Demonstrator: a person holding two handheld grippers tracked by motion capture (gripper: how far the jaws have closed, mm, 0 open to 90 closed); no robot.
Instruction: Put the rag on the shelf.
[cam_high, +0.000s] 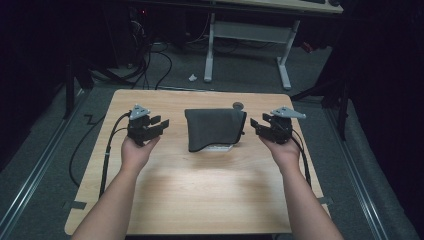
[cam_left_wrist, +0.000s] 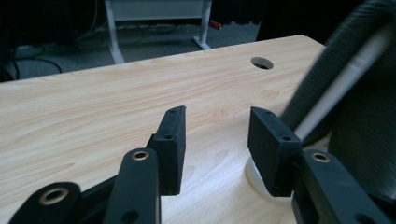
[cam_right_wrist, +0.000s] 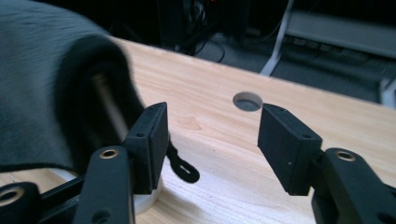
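While the dark cloth drapes a white object at mid-bench, the left tongs and right tongs flank it, both wide open, empty.

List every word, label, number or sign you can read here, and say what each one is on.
There is no readable text in these pictures.
The dark grey cloth draped over a white stand carries no label or print.
The wooden table is plain.
The left gripper and right gripper show no markings, both with jaws apart.
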